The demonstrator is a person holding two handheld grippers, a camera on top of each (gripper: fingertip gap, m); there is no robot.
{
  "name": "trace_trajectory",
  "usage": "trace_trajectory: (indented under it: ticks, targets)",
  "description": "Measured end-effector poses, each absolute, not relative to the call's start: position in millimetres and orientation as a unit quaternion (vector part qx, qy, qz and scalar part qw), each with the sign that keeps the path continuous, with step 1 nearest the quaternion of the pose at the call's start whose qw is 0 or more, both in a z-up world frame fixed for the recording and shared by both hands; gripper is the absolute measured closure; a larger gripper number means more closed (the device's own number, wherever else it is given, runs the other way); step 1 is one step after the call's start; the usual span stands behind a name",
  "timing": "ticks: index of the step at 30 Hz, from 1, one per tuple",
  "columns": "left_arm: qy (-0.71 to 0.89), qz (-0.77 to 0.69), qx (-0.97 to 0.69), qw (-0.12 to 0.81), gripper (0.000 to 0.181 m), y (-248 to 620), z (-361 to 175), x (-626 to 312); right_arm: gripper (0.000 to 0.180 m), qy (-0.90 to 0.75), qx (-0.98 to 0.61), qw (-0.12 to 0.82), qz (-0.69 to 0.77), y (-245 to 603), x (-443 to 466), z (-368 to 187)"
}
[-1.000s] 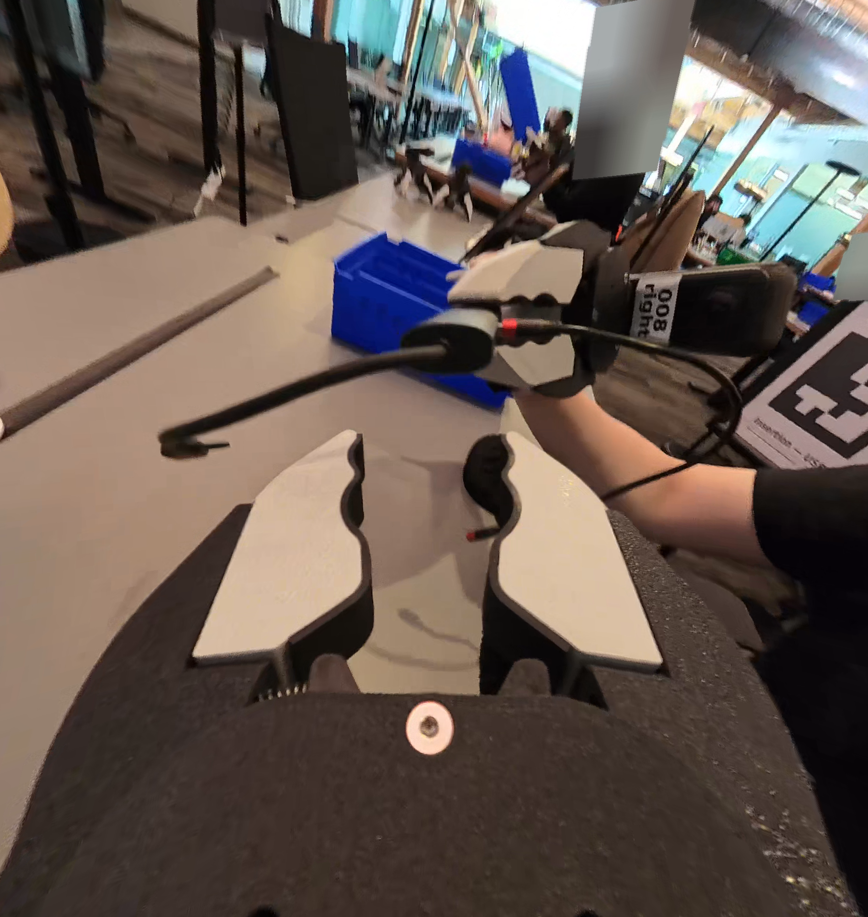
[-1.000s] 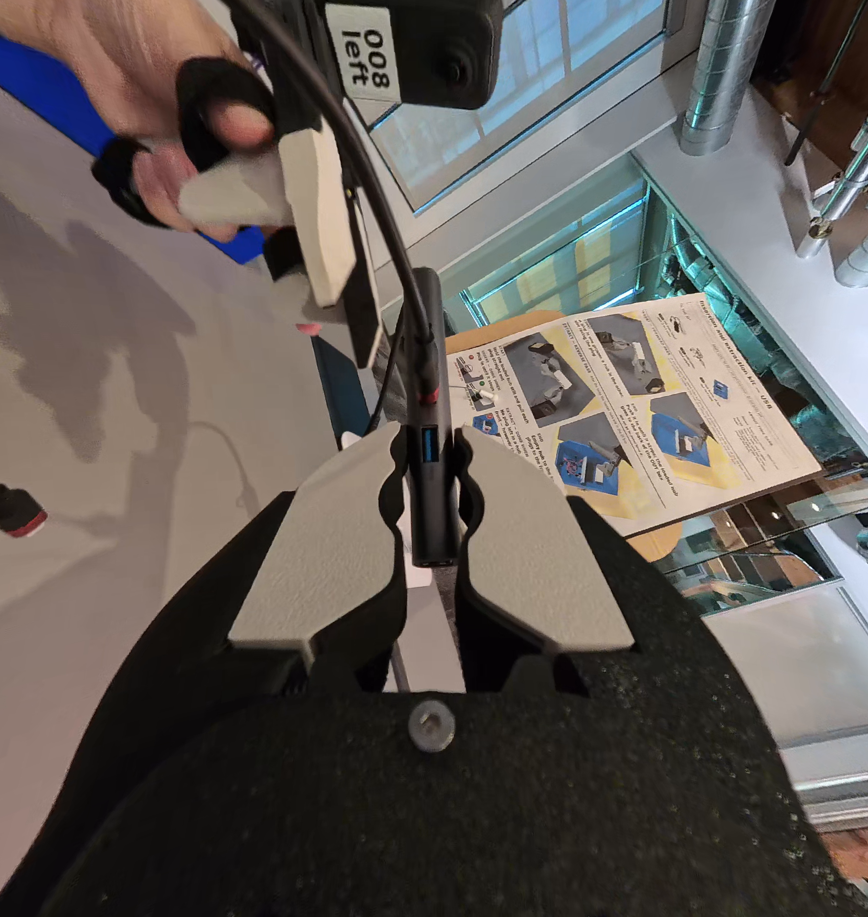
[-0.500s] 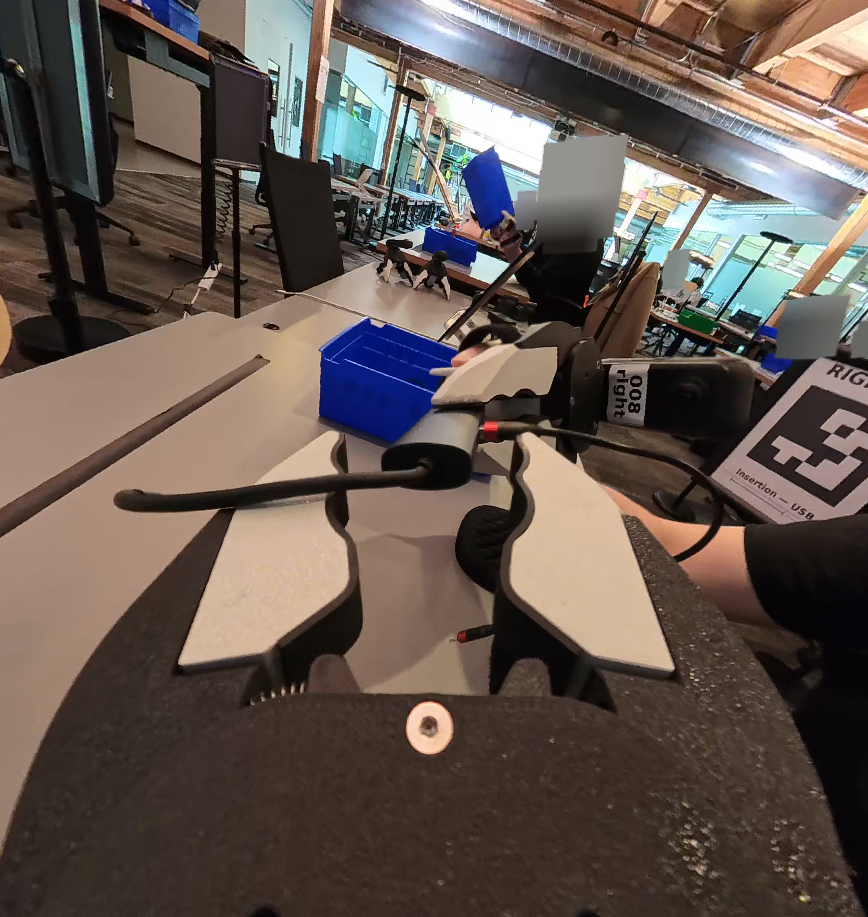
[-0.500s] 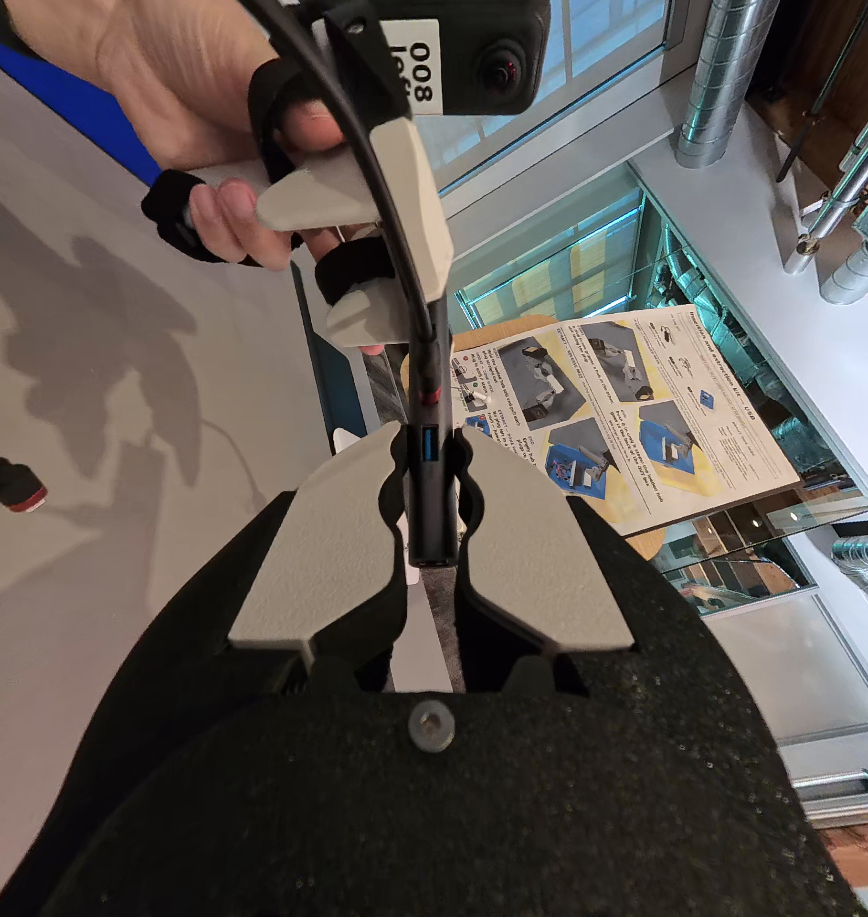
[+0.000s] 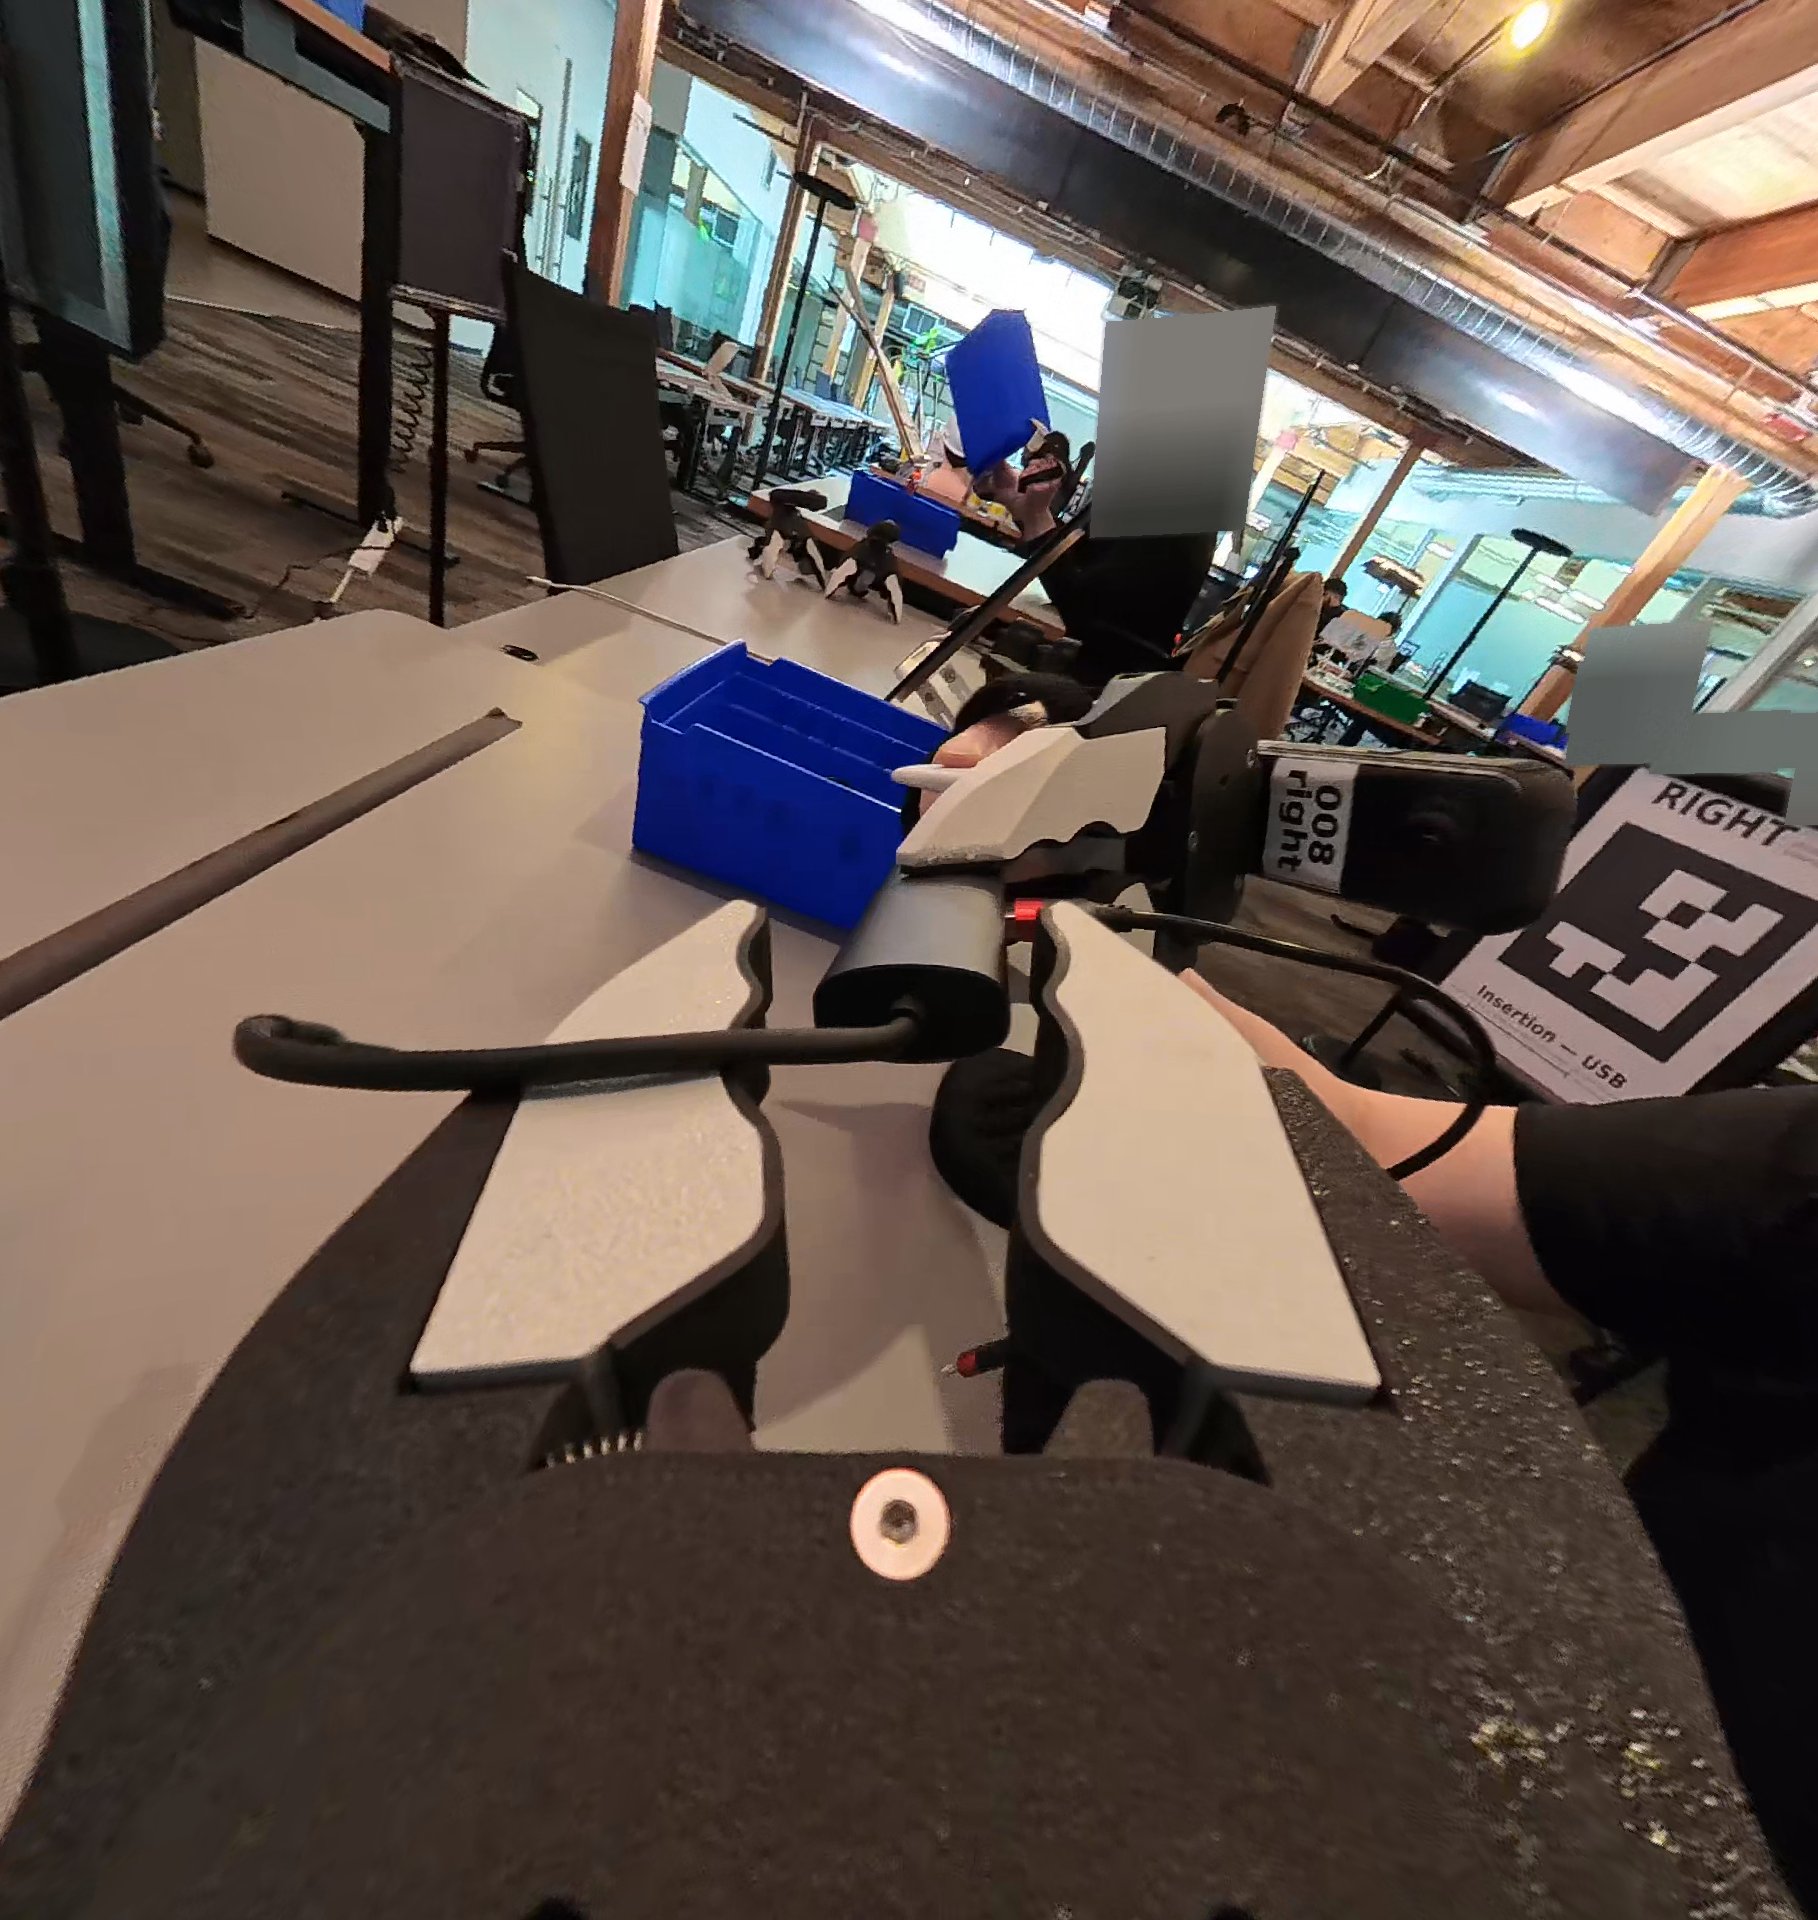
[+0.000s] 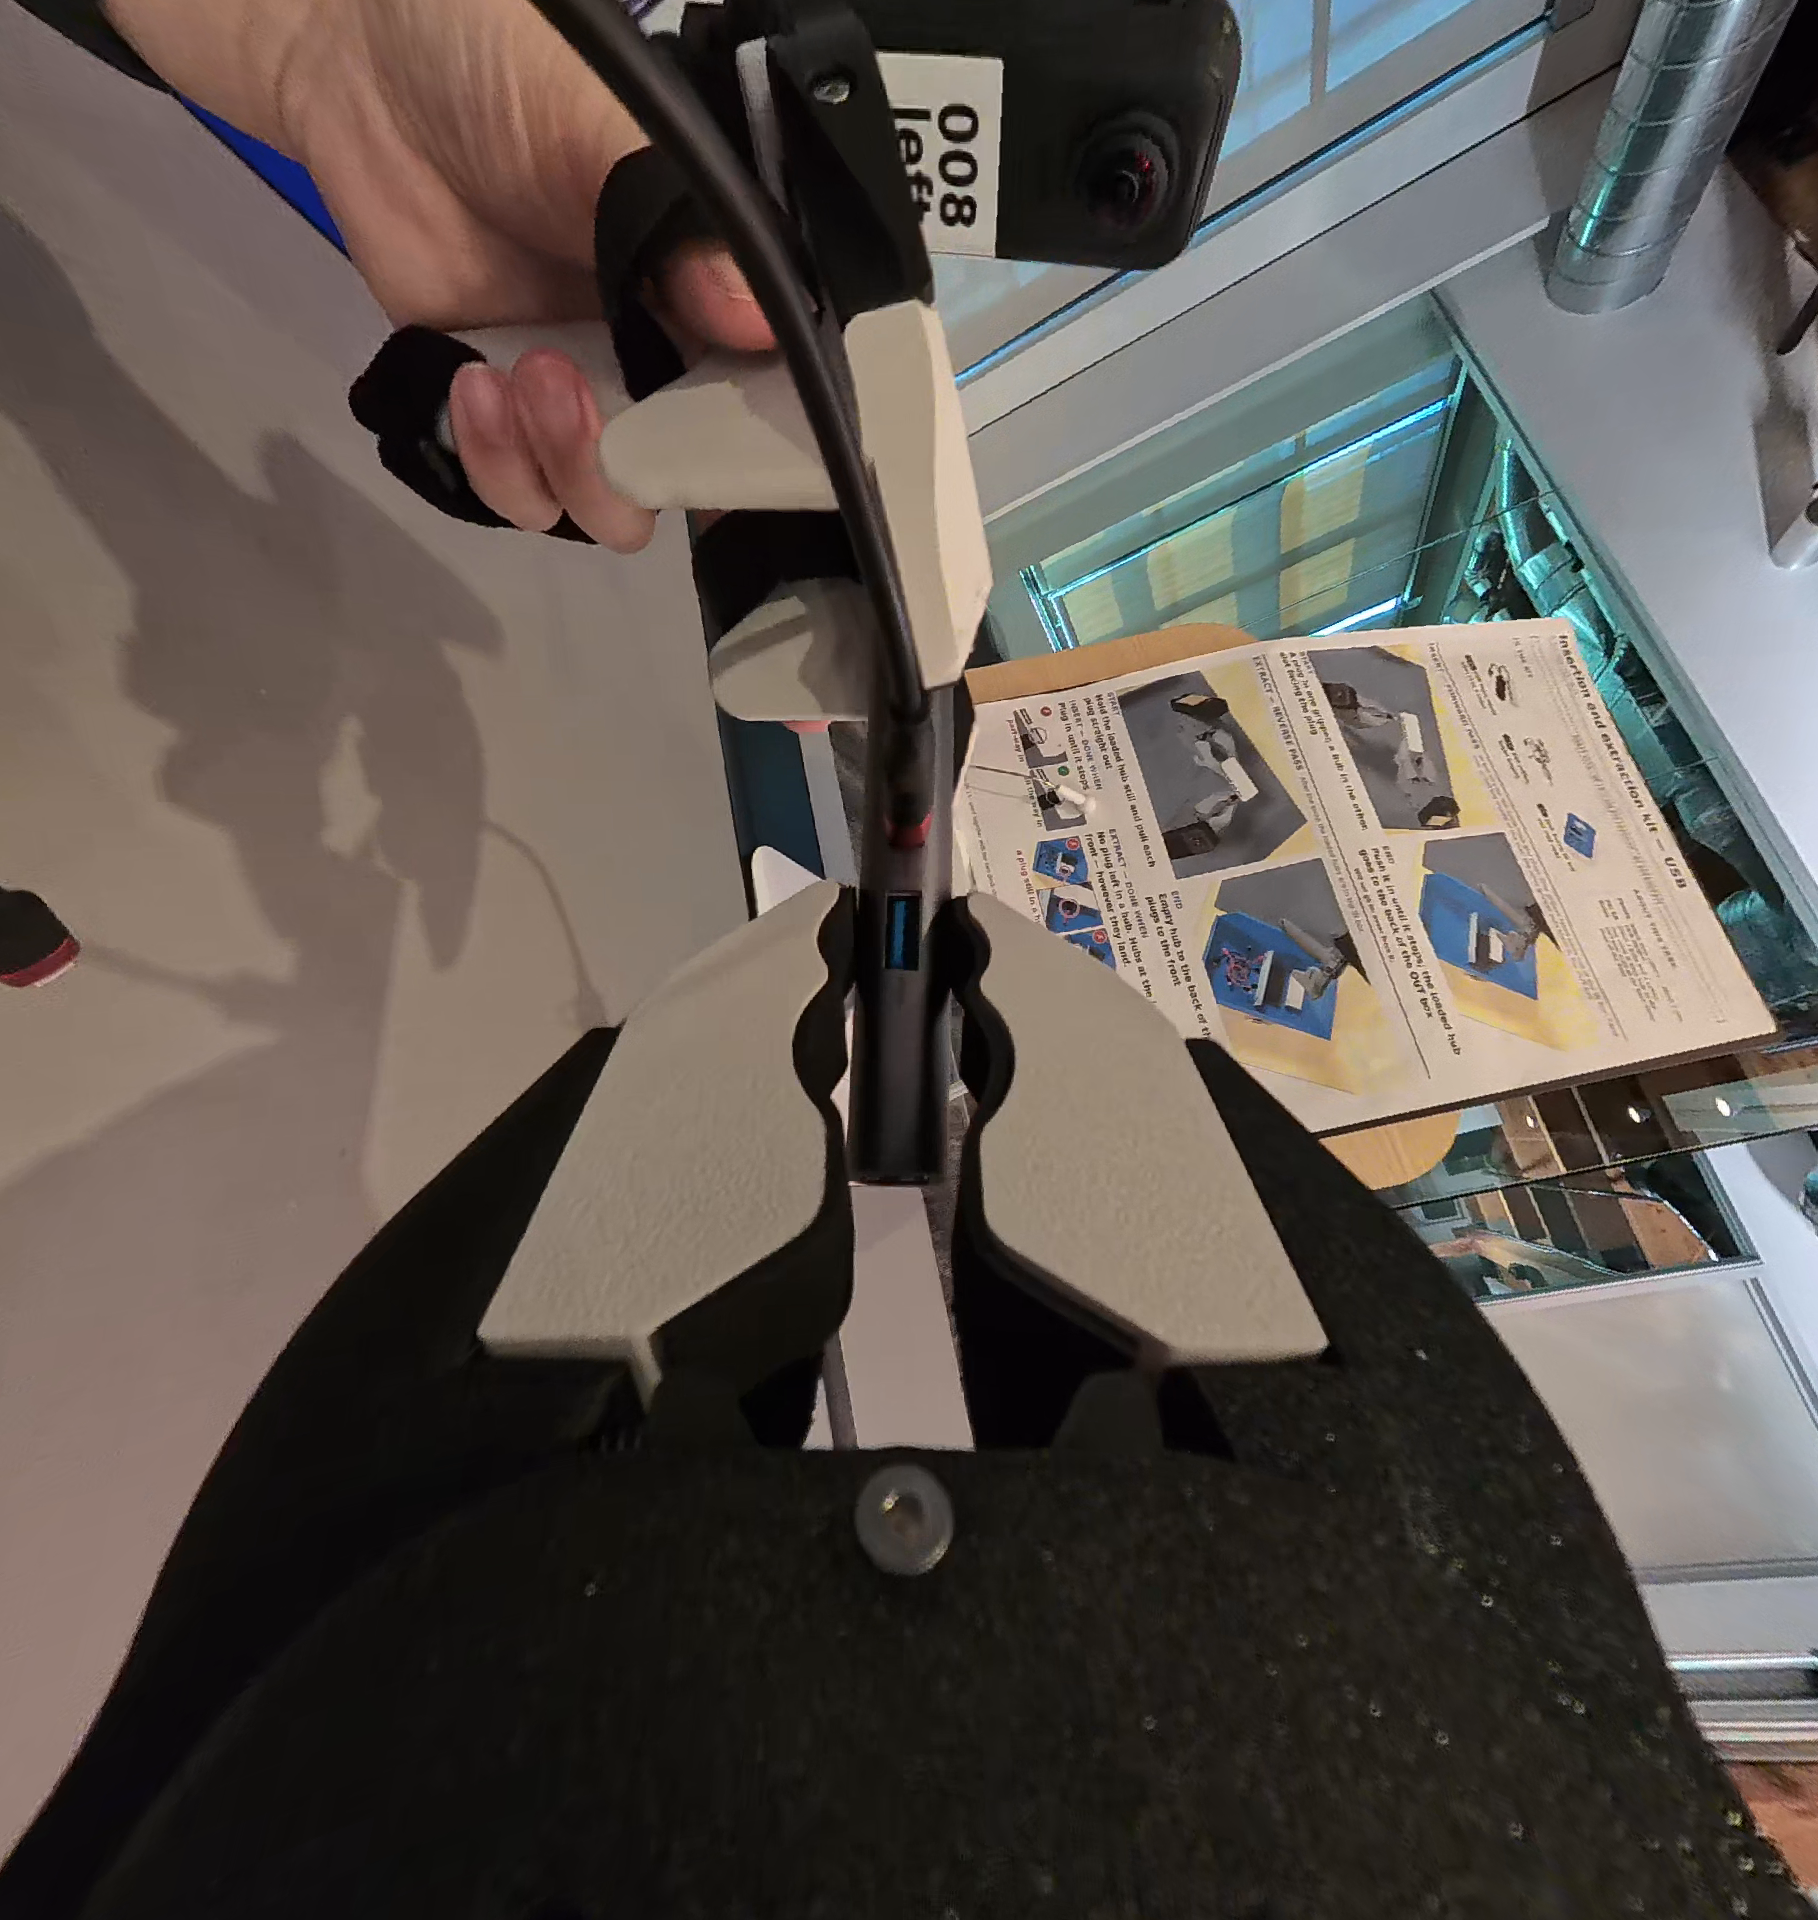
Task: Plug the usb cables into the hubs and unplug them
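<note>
A grey table (image 5: 209, 987) carries a blue bin (image 5: 770, 790) near its far edge and a dark groove (image 5: 219, 862) running along its top. At the right a marker board (image 5: 1653, 935) leans upright. An instruction sheet (image 6: 1383, 862) — printed with photos on yellow and blue — lies beyond the table. Farther off stand another blue bin (image 5: 900, 525), desks and a black chair (image 5: 593, 436).

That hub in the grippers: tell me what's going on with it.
A person works two hand-held grippers above a grey table. The right hand-held gripper is shut on a dark USB hub, holding it in the air. The left hand-held gripper is open, its fingers on either side of the hub's end, beside a red-tipped plug seated in the hub.
</note>
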State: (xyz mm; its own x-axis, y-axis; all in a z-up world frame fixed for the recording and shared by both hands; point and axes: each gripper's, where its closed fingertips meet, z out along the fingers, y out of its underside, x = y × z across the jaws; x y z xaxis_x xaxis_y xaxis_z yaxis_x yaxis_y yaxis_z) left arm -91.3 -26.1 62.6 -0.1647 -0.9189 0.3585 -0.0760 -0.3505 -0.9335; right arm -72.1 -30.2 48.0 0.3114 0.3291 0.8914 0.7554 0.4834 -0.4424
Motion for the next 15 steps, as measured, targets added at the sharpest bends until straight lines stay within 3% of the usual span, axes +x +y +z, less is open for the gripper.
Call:
trace_trajectory:
  ticks: [15]
  targets:
    - [0.492, -0.580, -0.557, 0.332, 0.136, -32, 49, -96, 0.163, -0.580, -0.477, 0.636, -0.180, -35, -77, 43]
